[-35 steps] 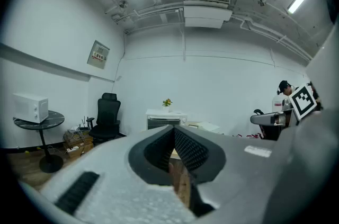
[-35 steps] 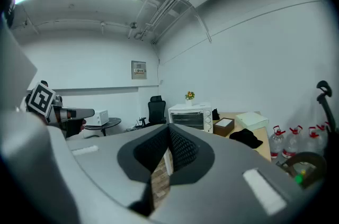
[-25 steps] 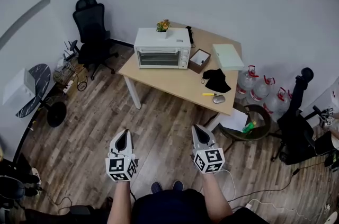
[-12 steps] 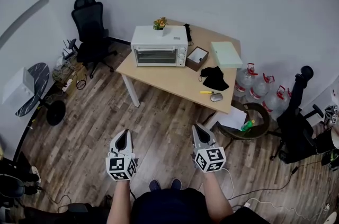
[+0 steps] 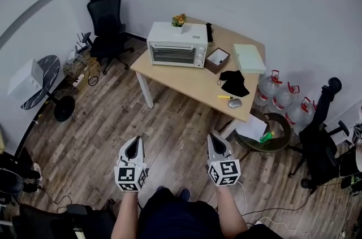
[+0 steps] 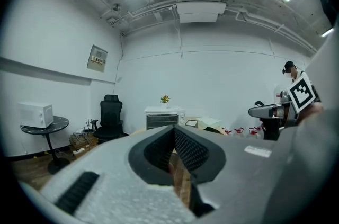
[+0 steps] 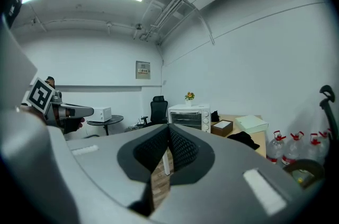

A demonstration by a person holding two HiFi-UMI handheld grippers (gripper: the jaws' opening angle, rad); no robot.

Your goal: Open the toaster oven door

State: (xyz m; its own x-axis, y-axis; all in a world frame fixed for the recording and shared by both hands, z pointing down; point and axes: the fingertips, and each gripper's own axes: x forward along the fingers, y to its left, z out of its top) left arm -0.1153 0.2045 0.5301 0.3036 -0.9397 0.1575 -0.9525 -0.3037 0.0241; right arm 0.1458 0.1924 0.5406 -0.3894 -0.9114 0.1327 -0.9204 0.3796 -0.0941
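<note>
The toaster oven (image 5: 176, 48) stands on the surface (image 5: 189, 84) in the upper middle, door closed, well apart from me. My left tongs (image 5: 133, 143) and right tongs (image 5: 214, 138) are pressed together, empty. I should approach first, then spread one pair for the door.

Approach to oven (image 5: 176, 52): floor (image 5: 169, 126) open, clutter on rt side.
Bare wood floor runs up to table (image 5: 185, 83) near edge, free passage. Front of oven faces that edge, narrow bare strip before it. Office chair (image 5: 107, 24) well left of table. Brown box (image 5: 218, 59) just rt of oven; water bottles (image 5: 284, 99) + bin (image 5: 284, 130) crowd table's rt end.
</note>
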